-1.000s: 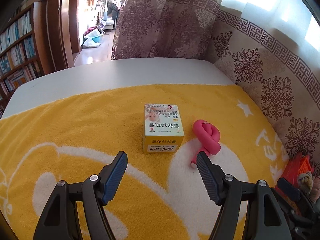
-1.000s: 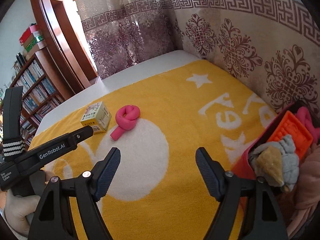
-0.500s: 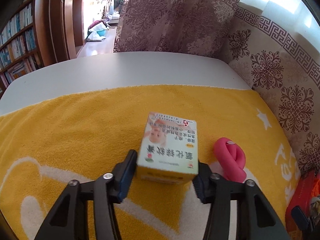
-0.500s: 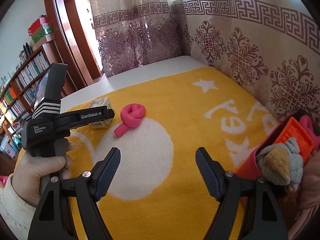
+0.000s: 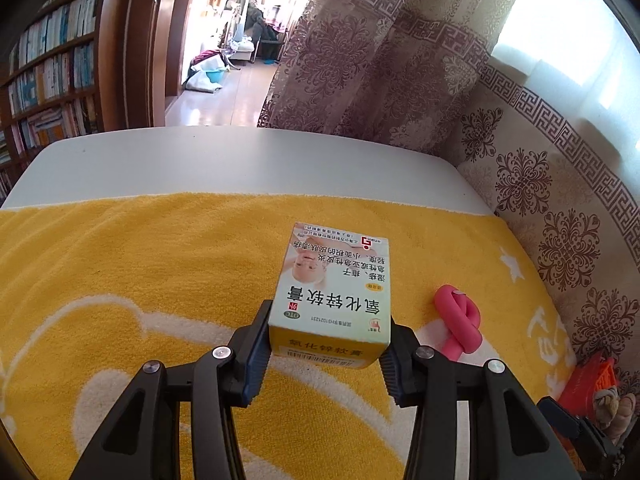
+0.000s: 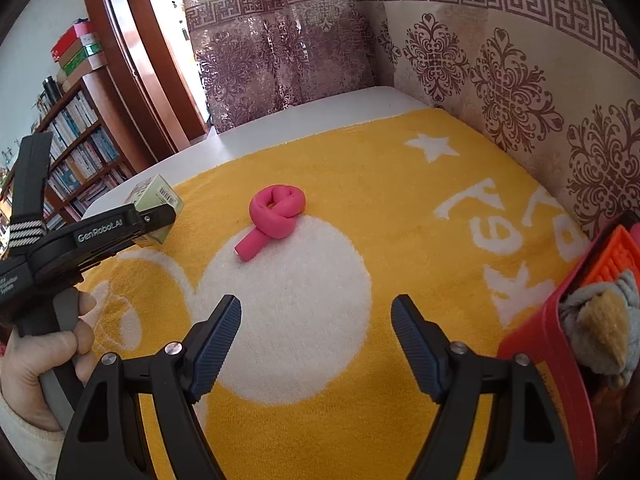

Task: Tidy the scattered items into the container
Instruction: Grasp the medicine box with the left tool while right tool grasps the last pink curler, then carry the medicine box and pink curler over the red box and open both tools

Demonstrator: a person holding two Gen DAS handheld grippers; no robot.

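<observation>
Left gripper clamped on the small yellow-and-white cardboard medicine box, pads pressed flat on both side walls; box sits between the jaws with its printed top face up and barcode end toward the camera. From the right wrist view the same box is lifted clear of the towel, near the far left edge of it, gripped by the black left tool, with a bare hand in a pale sleeve around the handle.

Right gripper wide apart, nothing between the fingers, hanging over the white circle of the yellow-and-white terry towel that covers the white table.

Pink foam tube tied in a knot lies loose on the towel, between the box and the container, well apart from both grippers.

Red plastic container at the right edge of the towel, only partly in frame. Inside: an orange ridged plastic piece leaning at the far end, a grey-and-tan plush toy in front of it, near the rim. Deeper contents dark, cannot tell. In the left wrist view the container is just a red corner at lower right.
</observation>
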